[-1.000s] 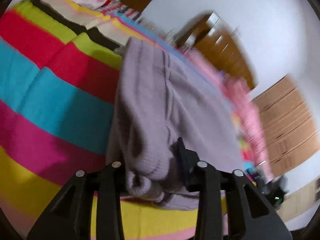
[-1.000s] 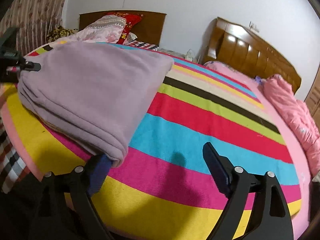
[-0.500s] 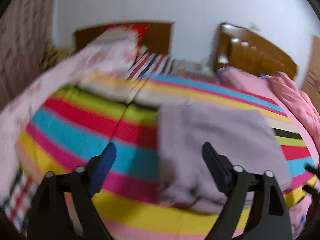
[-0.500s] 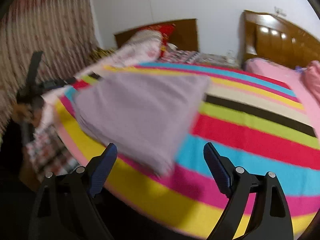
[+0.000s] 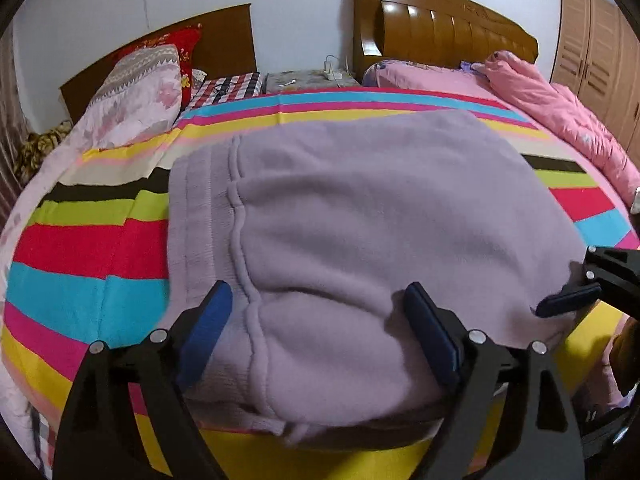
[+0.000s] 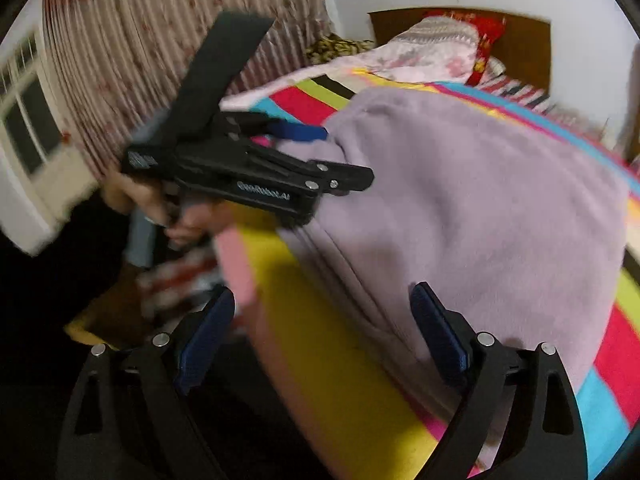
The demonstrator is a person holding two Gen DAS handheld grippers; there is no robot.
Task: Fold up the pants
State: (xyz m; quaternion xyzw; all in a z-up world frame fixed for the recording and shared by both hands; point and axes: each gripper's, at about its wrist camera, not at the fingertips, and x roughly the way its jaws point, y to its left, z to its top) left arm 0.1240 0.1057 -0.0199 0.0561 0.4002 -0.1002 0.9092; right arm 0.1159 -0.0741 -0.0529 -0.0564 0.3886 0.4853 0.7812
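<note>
We have the striped bedspread (image 5: pixel 92 240) filling the left wrist view from 9 to 3 o'clock, and on it the lilac pants (image 5: pixel 360 220) lie as 1 folded, roughly square bundle near the bed's close edge, waistband ribbing toward 9 o'clock. We judge the fold to be laid down and the step in hand to be the release.

The left gripper (image 5: pixel 318 332) has just been opening; its jaws now stand wide apart above the near hem, the cloth seen between them but the pads not pressing on it. The right gripper (image 6: pixel 320 328) likewise stands apart, its jaws having opened a little further, hanging over the bundle's corner and the bed edge with nothing clamped; that view is blurred. In it the left gripper shows at 10 o'clock in a hand (image 6: pixel 160 204).

Next, we think, comes either 1 more fold or only a smoothing of the loose lower layers peeking out at 6 o'clock.

We see no containers here.
</note>
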